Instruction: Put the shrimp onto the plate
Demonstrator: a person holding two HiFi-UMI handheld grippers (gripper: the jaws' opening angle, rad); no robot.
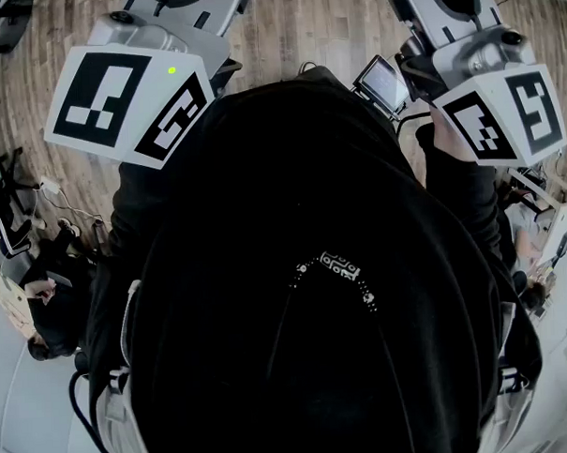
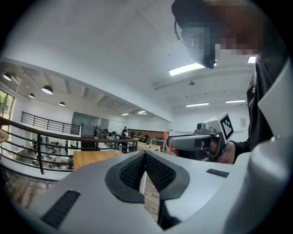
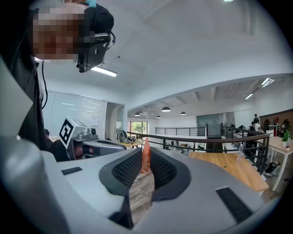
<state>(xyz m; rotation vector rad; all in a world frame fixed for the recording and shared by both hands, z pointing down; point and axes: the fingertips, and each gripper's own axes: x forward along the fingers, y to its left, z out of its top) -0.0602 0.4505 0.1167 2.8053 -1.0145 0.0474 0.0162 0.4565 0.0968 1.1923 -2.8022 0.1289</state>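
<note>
I hold both grippers raised in front of my chest, pointing out over the room. In the right gripper view, the right gripper (image 3: 145, 160) is shut on an orange shrimp (image 3: 146, 154), whose pointed end sticks up between the black pads. The left gripper view shows the left gripper (image 2: 144, 160) shut, its pads meeting with nothing between them. It also shows the right gripper (image 2: 170, 142) from the side, with the orange shrimp (image 2: 166, 136) at its tip. In the head view only the marker cubes (image 1: 128, 101) (image 1: 504, 113) and my black top show. No plate is in view.
A wooden floor (image 1: 294, 28) lies below. Black railings (image 3: 215, 137) run across an open hall with wooden tables (image 3: 229, 167) (image 2: 91, 157), and people are far off. A person crouches by cables at the left (image 1: 38, 297).
</note>
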